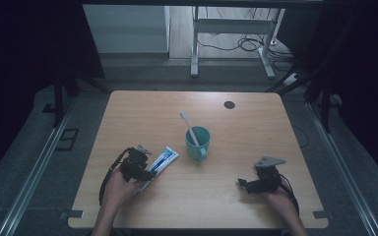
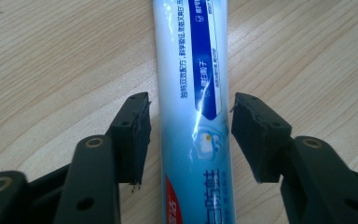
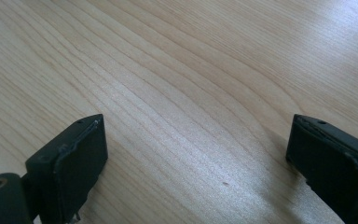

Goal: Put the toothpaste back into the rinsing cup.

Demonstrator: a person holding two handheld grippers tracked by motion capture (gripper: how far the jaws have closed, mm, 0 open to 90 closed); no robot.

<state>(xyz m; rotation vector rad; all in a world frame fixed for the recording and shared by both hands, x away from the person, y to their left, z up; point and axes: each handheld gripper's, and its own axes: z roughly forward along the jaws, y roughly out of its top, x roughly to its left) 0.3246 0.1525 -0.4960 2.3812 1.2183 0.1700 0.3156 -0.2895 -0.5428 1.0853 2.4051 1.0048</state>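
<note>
Toothpaste tube [image 2: 193, 93] lies flat on the surface [image 1: 226, 191] at lower left of the high view, between the left gripper [image 2: 189, 135] jaws, which stand released with gaps either side, likely just set down. Right gripper [image 3: 196, 158] at lower right rests idle, jaws wide and empty.

The tube [image 2: 193, 112] between the left gripper [image 2: 189, 140] jaws runs off the left gripper view's top and bottom edges, both ends unseen. In the high view that gripper covers its near end; its print is unreadable.
</note>
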